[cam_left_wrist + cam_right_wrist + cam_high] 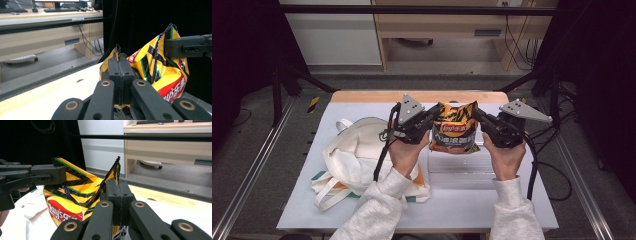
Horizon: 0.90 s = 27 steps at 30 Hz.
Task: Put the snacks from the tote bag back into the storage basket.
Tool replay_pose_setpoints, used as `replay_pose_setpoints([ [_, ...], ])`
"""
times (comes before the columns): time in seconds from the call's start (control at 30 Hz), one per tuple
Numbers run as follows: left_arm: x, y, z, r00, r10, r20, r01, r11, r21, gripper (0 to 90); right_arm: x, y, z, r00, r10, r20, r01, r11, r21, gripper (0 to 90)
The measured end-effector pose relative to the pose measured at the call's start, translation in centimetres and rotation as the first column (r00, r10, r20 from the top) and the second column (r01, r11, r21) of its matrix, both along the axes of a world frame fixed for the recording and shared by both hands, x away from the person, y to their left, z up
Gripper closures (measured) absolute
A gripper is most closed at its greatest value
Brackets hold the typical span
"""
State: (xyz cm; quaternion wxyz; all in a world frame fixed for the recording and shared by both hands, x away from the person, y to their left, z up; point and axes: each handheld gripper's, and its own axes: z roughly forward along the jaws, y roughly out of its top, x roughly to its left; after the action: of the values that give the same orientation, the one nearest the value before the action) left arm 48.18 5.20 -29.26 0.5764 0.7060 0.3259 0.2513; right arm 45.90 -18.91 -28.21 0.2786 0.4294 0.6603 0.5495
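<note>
Both the left gripper (432, 116) and right gripper (475, 115) pinch the chip bag (455, 129) by its top corners, so pulling apart could rip it open

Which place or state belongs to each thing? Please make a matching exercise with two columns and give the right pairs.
Things:
1. chip bag
2. tote bag
3. clear plastic container
4. left tongs

Places or states:
A. lies crumpled on the left part of the table
B. held up by its two top corners
C. shut on one top corner of the bag
D. stands on the table under the held bag

Pairs: 1-B, 2-A, 3-D, 4-C
</note>
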Motion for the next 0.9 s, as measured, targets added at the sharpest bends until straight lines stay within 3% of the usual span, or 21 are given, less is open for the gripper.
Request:
replay_pose_setpoints([
  [0.63, 1.4, -0.9, -3.2, 0.9985, 0.024, -0.05, -0.021, 0.9982, 0.056, 90.0, 1.9, -0.3, -3.6, 0.9976, -0.011, -0.068, 0.01, 0.9999, -0.012, 90.0],
  [0.73, 1.7, -1.1, -3.8, 0.998, 0.02, -0.059, -0.017, 0.9981, 0.06, 90.0, 2.4, -0.5, -4.6, 0.996, -0.011, -0.088, 0.012, 0.9999, 0.011, 90.0],
  [0.9, 1.7, -1.5, -3.8, 0.9982, 0.019, -0.057, -0.015, 0.9976, 0.068, 90.0, 2.4, -0.8, -4.8, 0.9954, -0.021, -0.094, 0.022, 0.9997, 0.014, 90.0],
])
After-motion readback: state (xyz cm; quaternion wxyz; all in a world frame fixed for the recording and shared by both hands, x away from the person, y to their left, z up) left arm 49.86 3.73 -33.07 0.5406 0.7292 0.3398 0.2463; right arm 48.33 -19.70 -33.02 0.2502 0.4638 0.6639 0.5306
